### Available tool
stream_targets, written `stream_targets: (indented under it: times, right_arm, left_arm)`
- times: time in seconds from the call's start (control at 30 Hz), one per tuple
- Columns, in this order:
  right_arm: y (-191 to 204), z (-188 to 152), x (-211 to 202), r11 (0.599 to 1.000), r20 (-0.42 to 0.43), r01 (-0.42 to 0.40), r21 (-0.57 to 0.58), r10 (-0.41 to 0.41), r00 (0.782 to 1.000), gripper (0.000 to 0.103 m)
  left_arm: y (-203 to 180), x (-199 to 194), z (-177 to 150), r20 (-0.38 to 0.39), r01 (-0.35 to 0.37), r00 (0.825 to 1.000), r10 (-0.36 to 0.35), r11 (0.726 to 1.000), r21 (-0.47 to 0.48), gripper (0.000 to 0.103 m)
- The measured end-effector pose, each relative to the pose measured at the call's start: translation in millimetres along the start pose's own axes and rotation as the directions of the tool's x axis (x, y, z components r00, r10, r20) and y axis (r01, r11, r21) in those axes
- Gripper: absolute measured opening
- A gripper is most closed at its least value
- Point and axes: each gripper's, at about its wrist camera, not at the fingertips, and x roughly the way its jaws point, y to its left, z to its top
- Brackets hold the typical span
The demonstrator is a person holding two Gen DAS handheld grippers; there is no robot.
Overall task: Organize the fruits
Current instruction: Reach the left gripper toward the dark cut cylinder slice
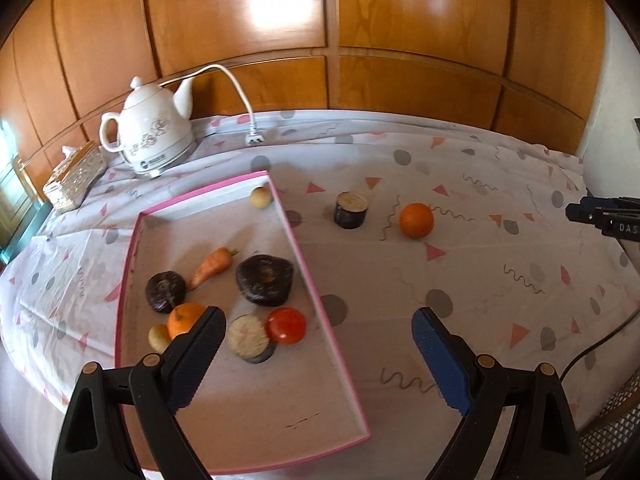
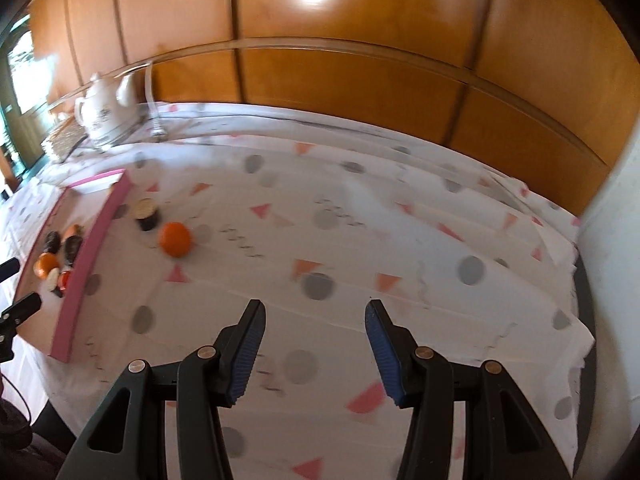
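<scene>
Two pieces lie outside the pink-rimmed tray (image 1: 320, 276) on the counter (image 1: 480, 280): an orange (image 1: 416, 220) and a dark cut cylinder with a pale top (image 1: 351, 209), perhaps an eggplant piece. Both sit well apart from the tray's right wall, the cylinder nearer to it than the orange. We judge the step in hand to be fetching one of them.

Our left tool (image 1: 318, 338) hovers over the tray's near right part, jaws spread wide with nothing between them. Our right tool (image 2: 316, 344) hangs over bare cloth, jaws partly apart and empty, with the orange (image 2: 175, 239) far off to the tray side of it.

To do this well, we would bring one tool above the orange, centre the jaws on its widest part and close gently, since a round fruit will roll if nudged from one side. Then lift clear of the tray wall before crossing it.

Inside the tray lie a carrot (image 1: 212, 266), two dark lumps, another orange, a tomato (image 1: 285, 325) and more; the free floor near the tray's front is the safest landing spot. Beyond the tray stand a white kettle (image 1: 150, 136) with its loose cord and plug (image 1: 254, 139), and a tissue box (image 1: 74, 176), all out of our path. The cylinder between orange and tray is the one obstacle to lift over.
</scene>
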Motion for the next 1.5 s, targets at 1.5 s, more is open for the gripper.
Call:
stream_targets:
  times: [1.5]
  right_arm:
    - [-222.7,-74.0,-1.2,0.585,-0.212,0.347,0.733,-0.288,0.934,0.053]
  left_arm:
    - [-17.6,138.0,96.1,-0.192,0.084,0.978,-0.078,0.996,0.025,0.064]
